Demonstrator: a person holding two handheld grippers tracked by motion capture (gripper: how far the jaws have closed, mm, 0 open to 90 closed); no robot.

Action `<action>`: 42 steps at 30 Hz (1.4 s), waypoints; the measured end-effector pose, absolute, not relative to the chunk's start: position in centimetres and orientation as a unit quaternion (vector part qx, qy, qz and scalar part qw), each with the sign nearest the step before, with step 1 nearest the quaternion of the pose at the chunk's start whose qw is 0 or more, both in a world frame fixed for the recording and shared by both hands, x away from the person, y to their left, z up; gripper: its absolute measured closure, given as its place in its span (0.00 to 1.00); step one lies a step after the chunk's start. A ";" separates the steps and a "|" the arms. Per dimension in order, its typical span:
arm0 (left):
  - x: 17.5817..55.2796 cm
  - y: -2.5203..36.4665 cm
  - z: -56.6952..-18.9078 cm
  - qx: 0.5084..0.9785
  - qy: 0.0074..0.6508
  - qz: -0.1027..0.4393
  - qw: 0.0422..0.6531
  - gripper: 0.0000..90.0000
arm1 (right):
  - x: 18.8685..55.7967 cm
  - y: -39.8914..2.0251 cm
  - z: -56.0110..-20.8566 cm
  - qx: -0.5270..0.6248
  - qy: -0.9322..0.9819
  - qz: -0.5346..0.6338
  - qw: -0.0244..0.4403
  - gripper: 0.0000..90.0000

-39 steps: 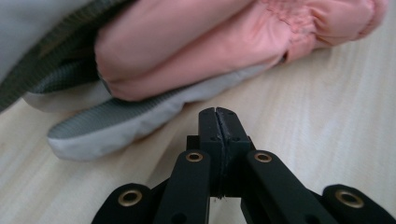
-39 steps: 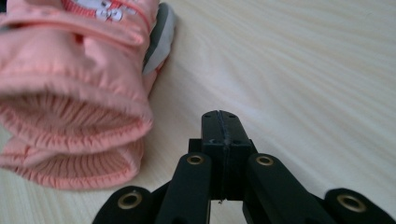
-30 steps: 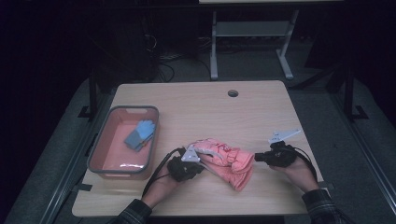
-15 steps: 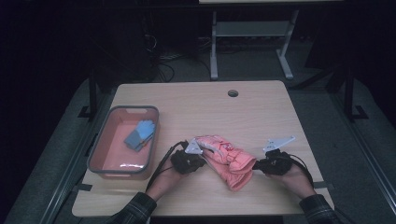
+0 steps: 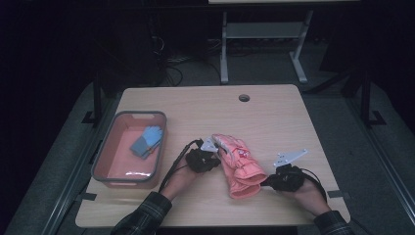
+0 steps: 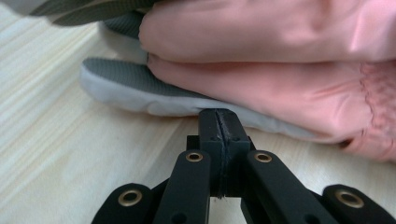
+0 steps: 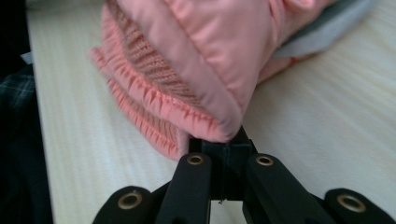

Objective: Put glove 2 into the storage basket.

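Closed left gripper (image 6: 219, 122) and closed right gripper (image 7: 223, 144) flank soft, light pink ski gloves (image 5: 238, 164), empty-jawed; the knit cuff (image 7: 154, 100) ahead looks likeliest to pinch securely.

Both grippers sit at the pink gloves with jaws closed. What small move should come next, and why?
Probably lift both ends a little and carry them toward the bin. The left gripper is shut at the grey edge of the pink gloves, the right gripper is shut at their knit cuff, and the gloves lie flat on the table. A blue glove is already in the bin, which suggests the pink gloves go there too.
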State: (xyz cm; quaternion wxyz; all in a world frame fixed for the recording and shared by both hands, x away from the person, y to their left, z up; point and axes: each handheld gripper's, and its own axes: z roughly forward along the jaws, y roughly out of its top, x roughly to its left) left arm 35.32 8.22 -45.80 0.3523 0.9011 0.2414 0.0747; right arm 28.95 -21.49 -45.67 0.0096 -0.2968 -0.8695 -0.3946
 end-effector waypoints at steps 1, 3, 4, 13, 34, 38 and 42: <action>35.4 8.2 -45.7 0.901 0.240 0.074 0.353 0.99 | 28.8 -21.3 -45.7 -0.292 -0.871 -0.395 0.010 1.00; 35.3 8.5 -45.5 0.900 0.240 0.073 0.356 0.95 | 28.4 -21.0 -45.7 -0.287 -0.874 -0.393 0.013 1.00; 35.0 8.6 -45.3 0.897 0.244 0.071 0.360 0.93 | 28.3 -20.9 -45.6 -0.286 -0.875 -0.391 0.012 1.00; 30.6 9.3 -42.3 0.901 0.178 0.056 0.391 0.75 | 27.9 -22.7 -44.8 -0.307 -0.863 -0.400 -0.010 1.00; 29.2 7.7 -40.0 0.886 0.148 0.030 0.439 0.89 | 27.4 -22.7 -43.2 -0.286 -0.855 -0.433 -0.020 1.00; 29.3 8.4 -40.7 0.889 0.154 0.020 0.430 0.89 | 27.2 -22.3 -43.1 -0.279 -0.855 -0.436 -0.017 1.00; 29.2 8.3 -41.1 0.892 0.154 0.016 0.425 0.87 | 27.2 -21.9 -43.3 -0.277 -0.860 -0.429 -0.013 1.00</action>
